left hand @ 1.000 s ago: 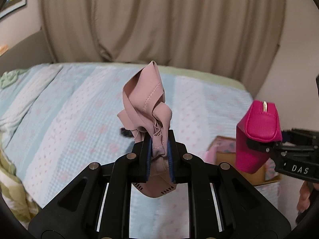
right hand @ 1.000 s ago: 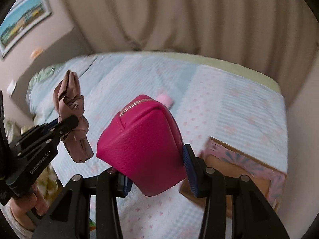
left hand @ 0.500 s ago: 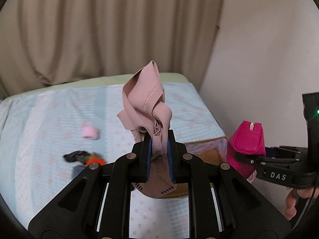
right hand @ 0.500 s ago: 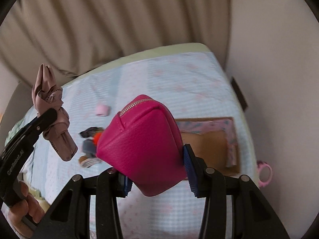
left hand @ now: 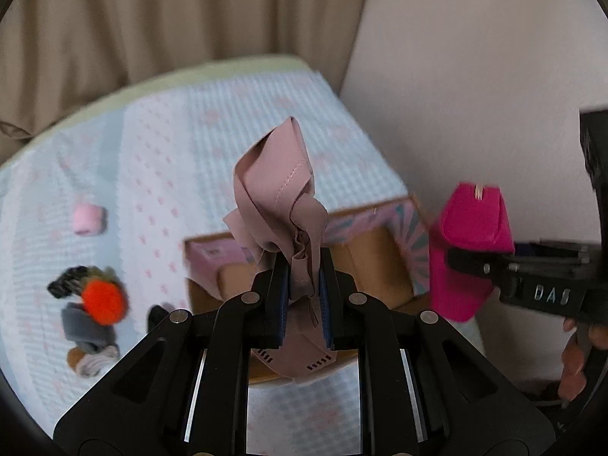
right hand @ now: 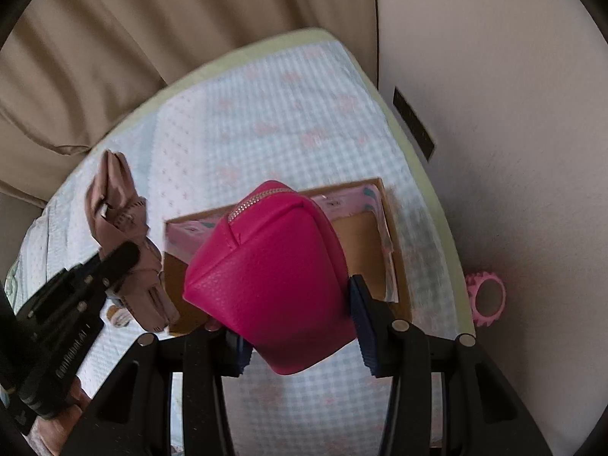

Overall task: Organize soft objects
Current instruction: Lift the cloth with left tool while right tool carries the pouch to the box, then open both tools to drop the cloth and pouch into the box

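Note:
My left gripper (left hand: 302, 296) is shut on a bunched dusty-pink cloth (left hand: 279, 197) and holds it up over an open cardboard box (left hand: 383, 262) on the bed. The cloth also shows at the left of the right wrist view (right hand: 121, 235). My right gripper (right hand: 300, 326) is shut on a magenta zip pouch (right hand: 273, 273) above the same box (right hand: 364, 239). In the left wrist view the pouch (left hand: 471, 250) hangs just right of the box.
The bed (left hand: 228, 121) has a light blue checked cover. A pile of small soft items with an orange pom-pom (left hand: 102, 300) and a pink roll (left hand: 88, 219) lie left of the box. The wall (left hand: 475, 76) is close on the right. A pink ring (right hand: 488, 296) lies beside the bed.
Both grippers have swung right and down toward the bed's corner, carrying the cloth and the pouch. The box is now right under them. Neither grip has changed.

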### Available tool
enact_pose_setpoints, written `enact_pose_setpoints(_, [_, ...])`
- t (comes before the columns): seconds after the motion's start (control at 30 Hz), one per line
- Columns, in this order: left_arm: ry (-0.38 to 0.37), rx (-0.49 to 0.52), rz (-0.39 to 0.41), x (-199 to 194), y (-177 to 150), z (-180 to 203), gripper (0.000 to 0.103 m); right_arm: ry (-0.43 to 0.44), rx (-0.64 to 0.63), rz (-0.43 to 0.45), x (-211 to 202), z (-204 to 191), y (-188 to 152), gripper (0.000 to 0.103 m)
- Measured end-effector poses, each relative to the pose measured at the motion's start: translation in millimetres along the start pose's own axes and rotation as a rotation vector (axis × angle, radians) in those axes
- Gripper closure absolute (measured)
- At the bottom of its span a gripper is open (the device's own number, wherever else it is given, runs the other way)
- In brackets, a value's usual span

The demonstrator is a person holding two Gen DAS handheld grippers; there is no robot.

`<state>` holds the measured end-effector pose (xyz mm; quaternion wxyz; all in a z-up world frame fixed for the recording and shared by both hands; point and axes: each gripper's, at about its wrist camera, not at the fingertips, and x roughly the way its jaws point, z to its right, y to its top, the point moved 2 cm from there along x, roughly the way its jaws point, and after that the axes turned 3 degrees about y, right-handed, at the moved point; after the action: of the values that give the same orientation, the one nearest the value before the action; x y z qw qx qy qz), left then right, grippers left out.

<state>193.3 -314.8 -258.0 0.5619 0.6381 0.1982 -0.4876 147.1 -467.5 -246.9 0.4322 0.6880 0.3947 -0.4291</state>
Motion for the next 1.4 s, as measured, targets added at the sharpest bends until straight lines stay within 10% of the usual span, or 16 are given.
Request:
enact_pose_setpoints(0.6, [0.079,0.127,-0.389,150,-49,12,0.09,0.036,0.077,-0.342,148,32,6,0.062])
enact_pose_setpoints(0.63, [0.071,0.126,-0.387,151,-49,11,0.078,0.036,0.071,-0.355,152,31,5,0.061])
enact_pose_setpoints(0.73, [0.078,0.162,-0.374,154,-49,11,0.001,0.014,0.033,-0.38,163,26,8,0.052])
enact_pose_setpoints(0.87, [0.083,0.17,-0.343,143,-52,1,0.001,0.092,0.06,-0.325,159,21,10,0.003])
enact_pose_setpoints(1.4, [0.089,0.097,-0.293,107,-50,-21,0.001,0.083,0.102,-0.3,134,26,-3,0.001])
